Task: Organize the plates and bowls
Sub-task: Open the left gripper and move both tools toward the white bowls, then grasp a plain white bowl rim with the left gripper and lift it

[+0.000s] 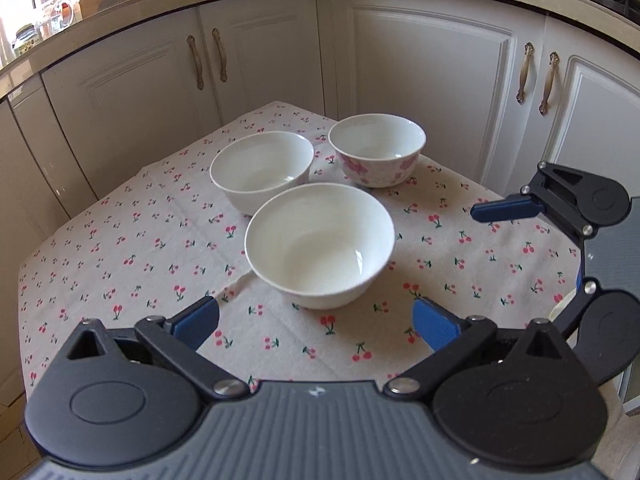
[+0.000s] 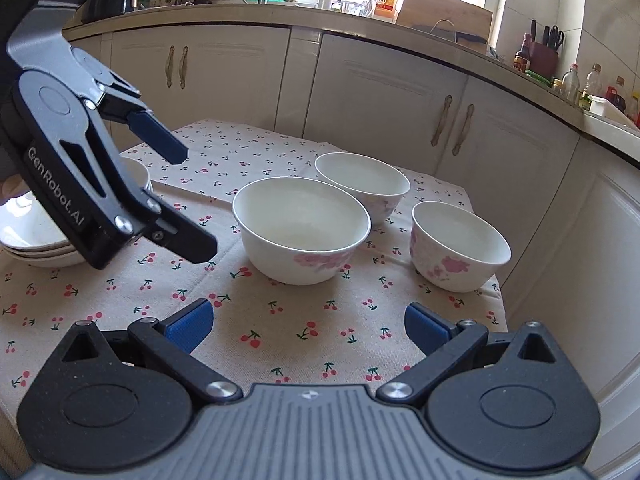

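Observation:
Three bowls stand close together on the cherry-print tablecloth (image 1: 120, 248). A large white bowl (image 1: 320, 244) (image 2: 300, 228) is nearest, just ahead of my left gripper (image 1: 316, 322), which is open and empty. Behind it sit a second white bowl (image 1: 262, 168) (image 2: 362, 184) and a smaller pink-flowered bowl (image 1: 378, 152) (image 2: 460, 244). My right gripper (image 2: 308, 326) (image 1: 516, 260) is open, empty and a little short of the large bowl. A stack of white plates (image 2: 32, 236) lies at the left, partly hidden by the left gripper (image 2: 196, 200).
White cabinet doors (image 1: 420, 80) (image 2: 380, 100) with brass handles stand close behind the table. Its far corner (image 1: 280, 104) and right edge (image 2: 500, 300) lie near the bowls. A cluttered counter (image 2: 360, 16) runs above. Bare cloth (image 1: 100, 280) lies left of the bowls.

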